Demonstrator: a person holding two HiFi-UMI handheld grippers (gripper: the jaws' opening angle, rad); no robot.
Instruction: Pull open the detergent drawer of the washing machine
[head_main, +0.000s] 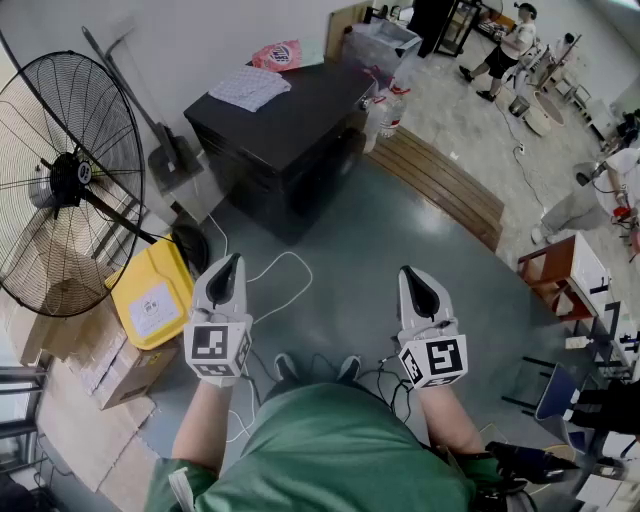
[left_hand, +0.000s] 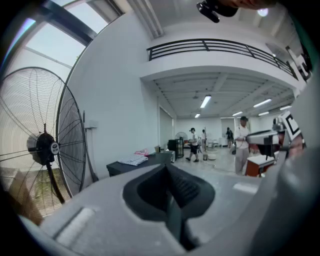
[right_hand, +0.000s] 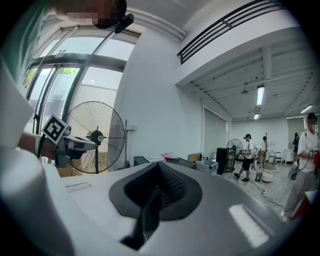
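No washing machine or detergent drawer shows in any view. In the head view my left gripper (head_main: 232, 261) is held level over the grey floor, shut with nothing between its jaws. My right gripper (head_main: 413, 274) hangs beside it at the same height, also shut and empty. The left gripper view looks along the closed left gripper (left_hand: 167, 172) toward a hall with a low black cabinet (left_hand: 137, 165). In the right gripper view the closed right gripper (right_hand: 159, 170) points the same way, and the left gripper's marker cube (right_hand: 55, 129) shows at the left.
A low black cabinet (head_main: 285, 115) with a folded cloth (head_main: 250, 87) stands ahead. A large black floor fan (head_main: 65, 180) is at the left, with a yellow canister (head_main: 153, 292) and cardboard boxes (head_main: 110, 365) below it. White cables (head_main: 285, 280) trail on the floor. People stand far off (head_main: 505, 50).
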